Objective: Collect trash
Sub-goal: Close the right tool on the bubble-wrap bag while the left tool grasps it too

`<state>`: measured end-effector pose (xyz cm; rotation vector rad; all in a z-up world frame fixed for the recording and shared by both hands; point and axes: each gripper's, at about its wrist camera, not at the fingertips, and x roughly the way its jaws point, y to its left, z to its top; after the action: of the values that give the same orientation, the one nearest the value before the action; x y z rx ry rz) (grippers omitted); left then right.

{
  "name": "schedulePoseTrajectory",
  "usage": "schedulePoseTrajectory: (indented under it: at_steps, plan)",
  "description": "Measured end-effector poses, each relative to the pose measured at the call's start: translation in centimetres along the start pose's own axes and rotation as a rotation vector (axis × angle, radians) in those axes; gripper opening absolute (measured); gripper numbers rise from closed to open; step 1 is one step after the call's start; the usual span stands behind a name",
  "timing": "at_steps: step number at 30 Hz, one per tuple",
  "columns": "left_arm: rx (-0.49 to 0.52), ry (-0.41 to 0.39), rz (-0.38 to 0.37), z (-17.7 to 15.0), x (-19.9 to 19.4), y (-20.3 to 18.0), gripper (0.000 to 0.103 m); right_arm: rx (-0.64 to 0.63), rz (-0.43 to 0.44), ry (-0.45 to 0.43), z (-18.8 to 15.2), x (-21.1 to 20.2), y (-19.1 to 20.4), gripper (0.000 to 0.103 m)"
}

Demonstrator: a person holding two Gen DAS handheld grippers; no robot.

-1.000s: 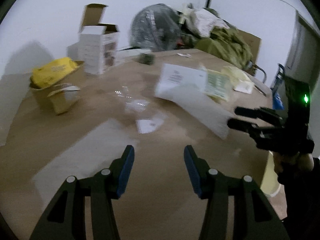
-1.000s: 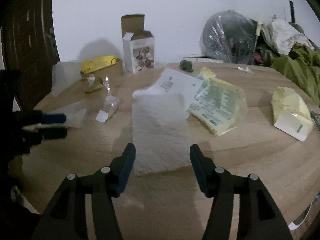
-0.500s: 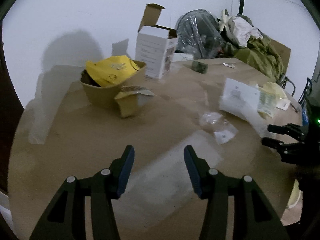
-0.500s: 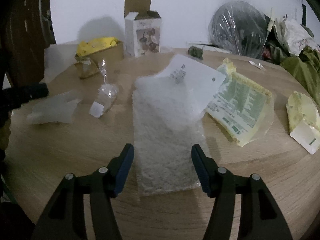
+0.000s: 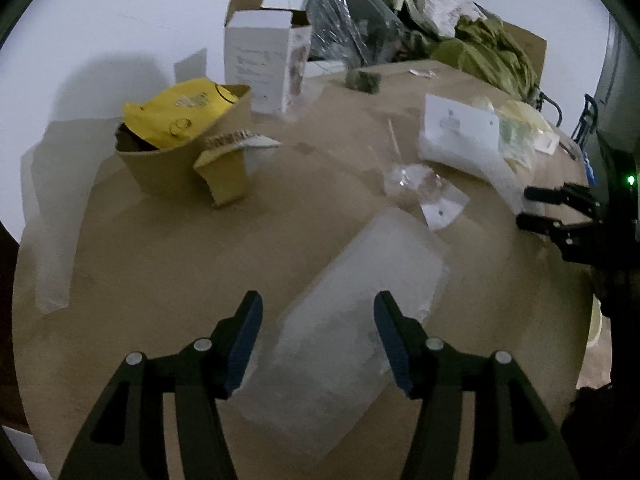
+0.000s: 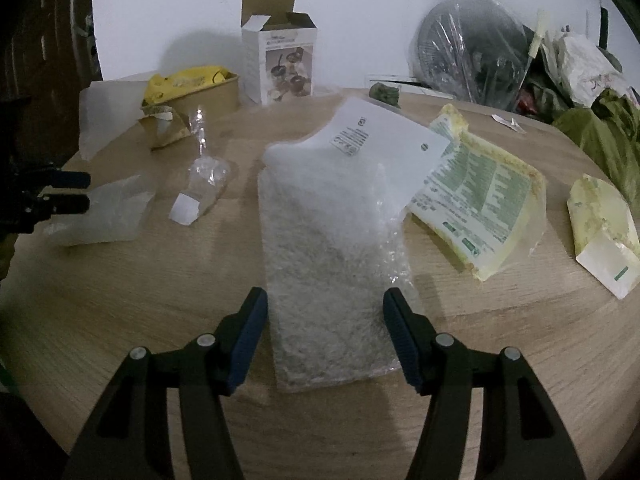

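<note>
Left tongs [image 5: 318, 338] parted, blue pads clear of anything, jaws just now opened wider; hanging over the near end of a flat translucent plastic bag [image 5: 352, 320] lying on the wooden tabletop [image 5: 160, 264], the bag seen between the pads but not pinched. Right tongs [image 6: 324, 334] likewise parted and gripping nothing, poised over the near end of a bubble-wrap pouch [image 6: 328, 260], whose edges run between the pads without touching them.

Taking the bubble-wrap pouch as landmark: white printed label [image 6: 380, 136] at its far end. Just right of it and partly tucked under the label, a yellow-green printed packet [image 6: 480, 200]. Further right, well apart, a torn yellow wrapper [image 6: 600, 232]. Left of it, a small crumpled clear wrapper [image 6: 204, 184] with a white tag, and beyond that again the translucent plastic bag, with the left tongs showing dark at that edge of the view. Behind and to the left, a brown paper bowl [image 6: 200, 96] holding yellow packaging [image 6: 188, 78], a torn brown paper cup [image 6: 164, 128] leaning just in front. Behind the pouch, an upright white carton [image 6: 280, 60] with its top flaps open. Far right rear, a plastic-wrapped fan [image 6: 472, 44], possibly, the dim light leaving it unclear, beside olive cloth [image 6: 604, 136].
</note>
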<state>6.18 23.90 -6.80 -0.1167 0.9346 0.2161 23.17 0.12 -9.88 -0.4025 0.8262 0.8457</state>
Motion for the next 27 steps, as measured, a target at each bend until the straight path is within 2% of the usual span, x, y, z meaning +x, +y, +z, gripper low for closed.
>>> schedulePoseTrajectory:
  at_steps: [3,8,10,13,27]
  plan:
    - [0.020,0.009,0.012,-0.4,0.3,-0.5,0.060,-0.023,-0.001,-0.008,-0.3,-0.1,0.2,0.056]
    - [0.026,0.017,0.037,-0.8,0.9,-0.5,0.062,-0.023,0.012,-0.010,-0.7,-0.7,0.0,0.035]
    - [0.037,0.012,0.049,-0.8,0.8,-0.8,0.062,-0.016,0.029,-0.018,-0.9,-1.1,-0.2,0.022]
    - [0.056,0.009,0.050,-1.0,0.7,-1.1,0.062,-0.017,0.051,-0.035,-1.3,-1.8,-0.1,0.015]
    - [0.132,0.099,-0.081,-2.1,-1.6,-6.0,0.062,0.000,0.069,-0.093,-3.3,-4.6,-0.8,0.013]
